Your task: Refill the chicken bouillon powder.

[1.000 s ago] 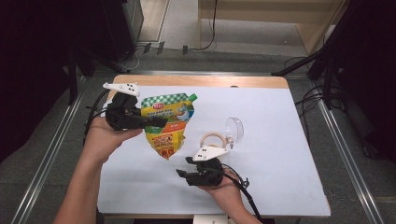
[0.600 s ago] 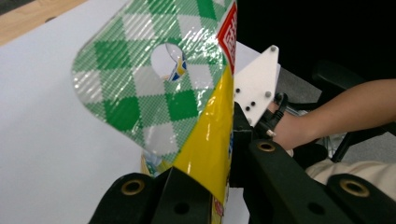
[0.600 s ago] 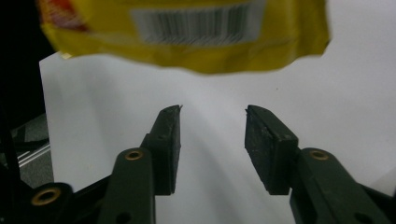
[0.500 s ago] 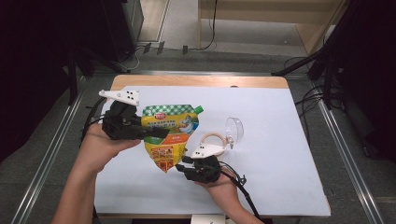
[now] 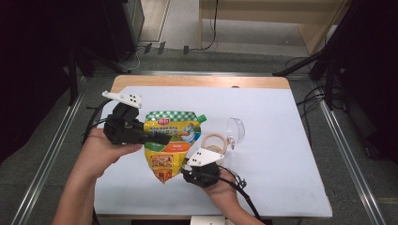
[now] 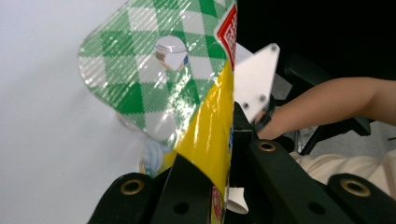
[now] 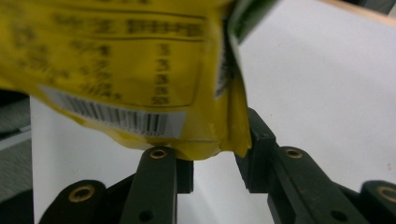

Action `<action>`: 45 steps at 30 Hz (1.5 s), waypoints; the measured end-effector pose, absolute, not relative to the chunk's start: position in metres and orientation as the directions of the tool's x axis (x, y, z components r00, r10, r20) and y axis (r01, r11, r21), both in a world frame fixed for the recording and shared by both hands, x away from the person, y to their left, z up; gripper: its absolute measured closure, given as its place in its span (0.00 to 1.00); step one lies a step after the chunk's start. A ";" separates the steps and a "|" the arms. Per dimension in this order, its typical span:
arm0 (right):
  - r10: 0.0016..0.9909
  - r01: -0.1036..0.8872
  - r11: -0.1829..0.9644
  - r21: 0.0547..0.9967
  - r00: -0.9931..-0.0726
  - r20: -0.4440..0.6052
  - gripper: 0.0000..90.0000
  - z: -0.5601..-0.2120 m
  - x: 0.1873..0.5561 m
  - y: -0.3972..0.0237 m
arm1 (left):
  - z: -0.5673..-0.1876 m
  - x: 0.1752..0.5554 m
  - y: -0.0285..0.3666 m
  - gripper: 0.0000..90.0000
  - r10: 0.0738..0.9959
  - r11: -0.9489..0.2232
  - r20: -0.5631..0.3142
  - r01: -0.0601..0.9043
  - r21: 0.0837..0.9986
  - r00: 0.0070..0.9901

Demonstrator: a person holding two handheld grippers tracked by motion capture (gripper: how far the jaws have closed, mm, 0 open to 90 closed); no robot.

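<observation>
A yellow sauce pouch [image 5: 171, 140] with a green checked top and a corner spout is held above the white mat. My left gripper [image 5: 162, 138] is shut on its left side; in the left gripper view the pouch [image 6: 205, 140] is pinched edge-on between the black jaws of my left gripper [image 6: 224, 163]. My right gripper [image 5: 184, 169] is at the pouch's bottom tip. In the right gripper view the barcode end of the pouch [image 7: 116, 60] hangs at the fingertips of my right gripper [image 7: 214, 163]. Its jaws have just been closing, and a gap still shows between the pads.
A tape ring [image 5: 214, 142] lies just right of the pouch, with a clear plastic cup [image 5: 236, 130] on its side beyond it. The white mat [image 5: 281, 140] covers the table, and a wooden strip [image 5: 197, 82] runs along the far edge.
The pouch has turned so that its top sits level, and its bottom tip has come down to the right gripper. The right jaws have narrowed around that tip.
</observation>
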State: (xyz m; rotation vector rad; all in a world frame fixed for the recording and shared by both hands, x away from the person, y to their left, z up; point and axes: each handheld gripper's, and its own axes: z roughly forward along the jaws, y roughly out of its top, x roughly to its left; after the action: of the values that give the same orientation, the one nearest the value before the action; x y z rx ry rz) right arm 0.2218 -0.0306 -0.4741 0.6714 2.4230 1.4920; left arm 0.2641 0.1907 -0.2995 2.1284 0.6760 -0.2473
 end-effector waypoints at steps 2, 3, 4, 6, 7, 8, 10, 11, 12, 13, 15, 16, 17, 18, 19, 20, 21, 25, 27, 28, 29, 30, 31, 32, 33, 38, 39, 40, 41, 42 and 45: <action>0.473 0.232 0.408 0.883 -0.881 0.013 0.78 -0.473 0.216 -0.027 | -0.302 0.265 0.188 0.99 0.382 -0.476 -0.409 0.556 0.681 0.829; 0.463 0.210 0.424 0.881 -0.886 -0.011 0.77 -0.473 0.212 -0.025 | -0.304 0.266 0.185 0.98 0.385 -0.480 -0.407 0.557 0.678 0.828; 0.454 0.190 0.439 0.878 -0.890 -0.035 0.77 -0.473 0.208 -0.022 | -0.305 0.267 0.182 0.98 0.385 -0.483 -0.406 0.556 0.676 0.828; 0.436 0.190 0.448 0.874 -0.900 -0.027 0.77 -0.473 0.204 -0.019 | -0.309 0.268 0.175 0.96 0.396 -0.486 -0.406 0.564 0.668 0.823; 0.429 0.200 0.445 0.873 -0.903 -0.012 0.77 -0.473 0.203 -0.018 | -0.311 0.269 0.173 0.96 0.402 -0.485 -0.405 0.566 0.666 0.821; 0.424 0.206 0.446 0.871 -0.906 -0.002 0.77 -0.474 0.203 -0.017 | -0.313 0.270 0.170 0.95 0.414 -0.482 -0.405 0.574 0.662 0.815; 0.417 0.235 0.444 0.865 -0.908 0.033 0.77 -0.474 0.202 -0.017 | -0.316 0.272 0.165 0.94 0.437 -0.479 -0.400 0.585 0.654 0.805; 0.414 0.246 0.441 0.863 -0.909 0.048 0.77 -0.474 0.203 -0.017 | -0.317 0.272 0.163 0.93 0.446 -0.476 -0.397 0.588 0.654 0.802; 0.411 0.261 0.436 0.861 -0.909 0.067 0.77 -0.473 0.203 -0.017 | -0.319 0.273 0.161 0.93 0.451 -0.471 -0.397 0.591 0.654 0.799; 0.408 0.273 0.432 0.860 -0.909 0.084 0.78 -0.473 0.203 -0.018 | -0.320 0.274 0.160 0.93 0.454 -0.467 -0.396 0.592 0.657 0.798; 0.400 0.285 0.427 0.858 -0.911 0.103 0.79 -0.472 0.201 -0.018 | -0.323 0.277 0.158 0.93 0.462 -0.455 -0.398 0.597 0.661 0.793; 0.393 0.280 0.430 0.859 -0.914 0.101 0.79 -0.471 0.200 -0.017 | -0.325 0.278 0.156 0.92 0.469 -0.449 -0.400 0.602 0.660 0.788; 0.389 0.272 0.430 0.861 -0.916 0.096 0.79 -0.471 0.199 -0.017 | -0.326 0.278 0.155 0.92 0.471 -0.446 -0.400 0.604 0.661 0.786; 0.387 0.274 0.428 0.861 -0.917 0.099 0.79 -0.470 0.197 -0.016 | -0.327 0.279 0.154 0.92 0.472 -0.442 -0.404 0.607 0.661 0.784; 0.384 0.275 0.426 0.862 -0.918 0.103 0.79 -0.469 0.196 -0.016 | -0.328 0.279 0.153 0.92 0.471 -0.440 -0.407 0.608 0.660 0.783; 0.380 0.270 0.426 0.864 -0.920 0.100 0.79 -0.468 0.195 -0.015 | -0.329 0.280 0.152 0.92 0.472 -0.441 -0.407 0.609 0.660 0.782; 0.376 0.269 0.426 0.864 -0.921 0.101 0.79 -0.467 0.194 -0.015 | -0.329 0.280 0.150 0.91 0.476 -0.444 -0.403 0.608 0.658 0.782; 0.360 0.268 0.424 0.865 -0.926 0.111 0.78 -0.465 0.191 -0.013 | -0.333 0.280 0.142 0.87 0.493 -0.462 -0.385 0.609 0.644 0.781; 0.355 0.264 0.424 0.866 -0.928 0.109 0.78 -0.463 0.189 -0.012 | -0.336 0.281 0.139 0.84 0.491 -0.469 -0.386 0.611 0.638 0.781; 0.354 0.265 0.423 0.867 -0.929 0.112 0.78 -0.463 0.189 -0.012 | -0.337 0.281 0.138 0.83 0.495 -0.471 -0.385 0.613 0.634 0.779; 0.348 0.265 0.421 0.868 -0.930 0.115 0.77 -0.462 0.189 -0.012 | -0.338 0.281 0.137 0.83 0.499 -0.472 -0.385 0.616 0.630 0.776; 0.347 0.269 0.419 0.867 -0.930 0.121 0.77 -0.461 0.189 -0.012 | -0.338 0.282 0.136 0.83 0.502 -0.470 -0.387 0.620 0.628 0.773; 0.342 0.267 0.421 0.867 -0.932 0.121 0.77 -0.461 0.189 -0.012 | -0.339 0.282 0.135 0.83 0.506 -0.475 -0.385 0.621 0.623 0.772; 0.338 0.271 0.418 0.867 -0.932 0.129 0.77 -0.460 0.189 -0.012 | -0.339 0.282 0.134 0.83 0.514 -0.476 -0.384 0.627 0.617 0.767; 0.335 0.273 0.415 0.868 -0.933 0.134 0.76 -0.460 0.189 -0.012 | -0.340 0.282 0.133 0.83 0.519 -0.483 -0.379 0.629 0.609 0.766; 0.324 0.297 0.402 0.866 -0.931 0.168 0.75 -0.460 0.191 -0.011 | -0.344 0.283 0.128 0.78 0.536 -0.483 -0.387 0.649 0.588 0.750; 0.323 0.300 0.402 0.865 -0.931 0.172 0.75 -0.459 0.191 -0.011 | -0.345 0.283 0.128 0.78 0.538 -0.480 -0.389 0.651 0.588 0.748; 0.322 0.306 0.402 0.863 -0.929 0.180 0.75 -0.459 0.192 -0.011 | -0.345 0.284 0.127 0.78 0.541 -0.481 -0.387 0.652 0.586 0.747; 0.316 0.314 0.401 0.861 -0.929 0.191 0.75 -0.459 0.193 -0.011 | -0.345 0.284 0.127 0.77 0.545 -0.479 -0.387 0.655 0.584 0.744; 0.313 0.318 0.401 0.859 -0.929 0.198 0.75 -0.459 0.194 -0.011 | -0.345 0.284 0.127 0.76 0.548 -0.477 -0.386 0.657 0.583 0.742; 0.311 0.329 0.399 0.856 -0.927 0.211 0.75 -0.459 0.197 -0.011 | -0.346 0.285 0.126 0.75 0.561 -0.472 -0.389 0.669 0.575 0.730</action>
State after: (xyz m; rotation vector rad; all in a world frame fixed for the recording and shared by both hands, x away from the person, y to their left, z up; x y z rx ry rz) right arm 0.1966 -0.0110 -0.4590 0.6043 2.6414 1.6235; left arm 0.2846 0.1258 -0.3457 2.1960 0.9243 -0.1885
